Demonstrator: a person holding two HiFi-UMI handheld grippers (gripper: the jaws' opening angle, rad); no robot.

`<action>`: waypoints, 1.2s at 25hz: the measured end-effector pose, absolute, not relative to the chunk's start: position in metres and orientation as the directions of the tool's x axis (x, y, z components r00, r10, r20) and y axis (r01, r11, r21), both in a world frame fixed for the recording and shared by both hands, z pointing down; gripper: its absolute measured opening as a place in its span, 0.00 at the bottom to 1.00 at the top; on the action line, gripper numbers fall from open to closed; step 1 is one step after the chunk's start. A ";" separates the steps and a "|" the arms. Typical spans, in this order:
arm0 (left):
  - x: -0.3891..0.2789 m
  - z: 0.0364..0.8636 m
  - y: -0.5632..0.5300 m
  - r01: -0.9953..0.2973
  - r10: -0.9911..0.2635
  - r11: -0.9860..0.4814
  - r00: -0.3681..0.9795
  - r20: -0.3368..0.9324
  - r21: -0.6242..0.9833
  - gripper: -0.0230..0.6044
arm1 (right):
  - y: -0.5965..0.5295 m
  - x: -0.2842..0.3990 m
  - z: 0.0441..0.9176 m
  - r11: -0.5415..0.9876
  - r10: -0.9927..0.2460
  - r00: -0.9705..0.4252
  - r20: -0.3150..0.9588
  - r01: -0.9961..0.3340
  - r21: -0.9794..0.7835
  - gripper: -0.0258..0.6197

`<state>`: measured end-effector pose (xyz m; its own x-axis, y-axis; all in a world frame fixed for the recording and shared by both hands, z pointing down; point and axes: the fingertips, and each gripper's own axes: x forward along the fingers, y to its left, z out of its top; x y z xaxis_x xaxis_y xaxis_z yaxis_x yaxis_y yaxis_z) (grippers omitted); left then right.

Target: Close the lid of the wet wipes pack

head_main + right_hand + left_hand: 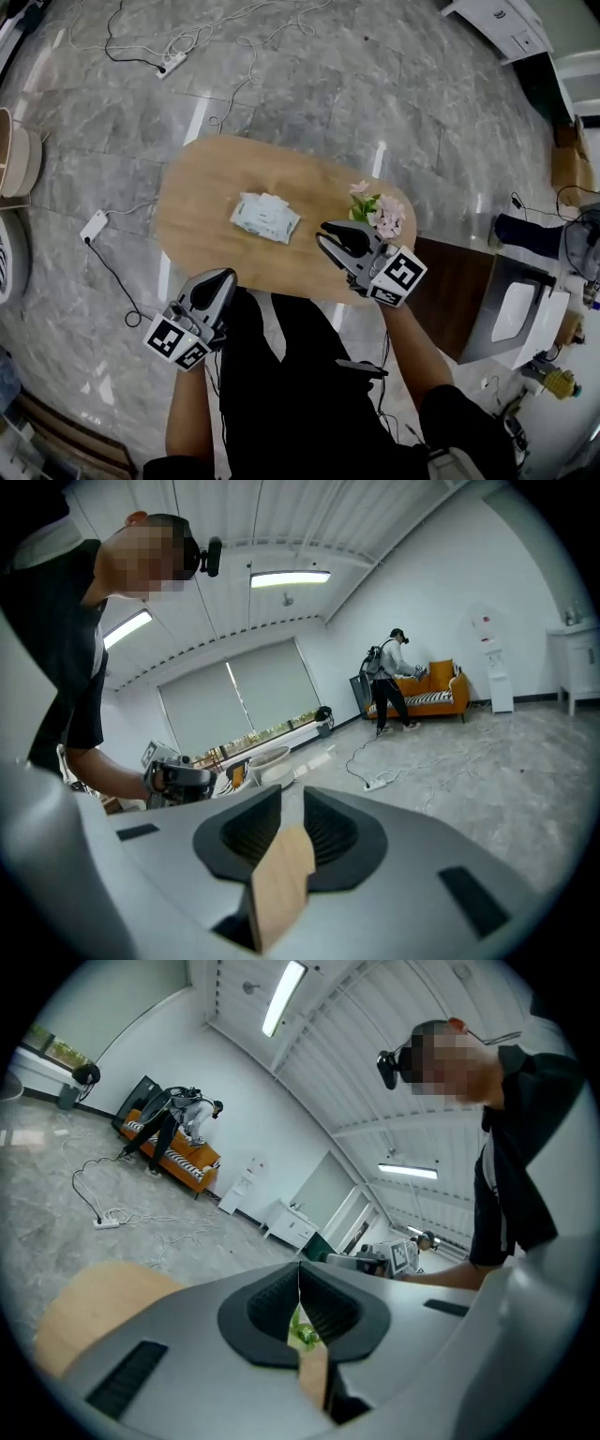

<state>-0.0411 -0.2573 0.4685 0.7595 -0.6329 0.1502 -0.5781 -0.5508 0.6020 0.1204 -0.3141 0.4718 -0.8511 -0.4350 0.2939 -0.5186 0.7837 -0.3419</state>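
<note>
Left tongs (pixel 228 275) pressed together, empty, at the surface (pixel 197 187) edge. Right tongs (pixel 324 234) slightly spread, empty, near the wet wipes pack (pixel 265 217).

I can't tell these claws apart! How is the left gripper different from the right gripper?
The right gripper is over the table, next to the flowers. The left gripper is at the table's near edge, mostly off it. The left gripper's jaw tips meet, while the right gripper's jaws are slightly apart. Both are grey and hold nothing.
</note>
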 end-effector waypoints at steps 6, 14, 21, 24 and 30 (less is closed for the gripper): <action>-0.041 0.526 -0.255 -0.595 -0.649 -0.484 0.736 0.194 0.641 0.06 | -0.340 0.110 0.556 0.795 -0.360 -0.867 0.345 -0.478 -0.374 0.15; -0.030 0.578 -0.251 -0.581 -0.626 -0.462 0.749 0.217 0.671 0.06 | -0.362 0.108 0.661 0.771 -0.307 -0.849 0.430 -0.487 -0.410 0.15; -0.024 0.604 -0.253 -0.572 -0.611 -0.453 0.758 0.229 0.684 0.06 | -0.377 0.108 0.726 0.729 -0.312 -0.814 0.491 -0.536 -0.425 0.15; -0.022 0.612 -0.256 -0.573 -0.608 -0.455 0.759 0.232 0.682 0.06 | -0.379 0.108 0.743 0.728 -0.307 -0.798 0.519 -0.548 -0.412 0.15; -0.020 0.629 -0.261 -0.580 -0.606 -0.452 0.757 0.243 0.678 0.06 | -0.377 0.112 0.774 0.722 -0.285 -0.776 0.562 -0.560 -0.406 0.15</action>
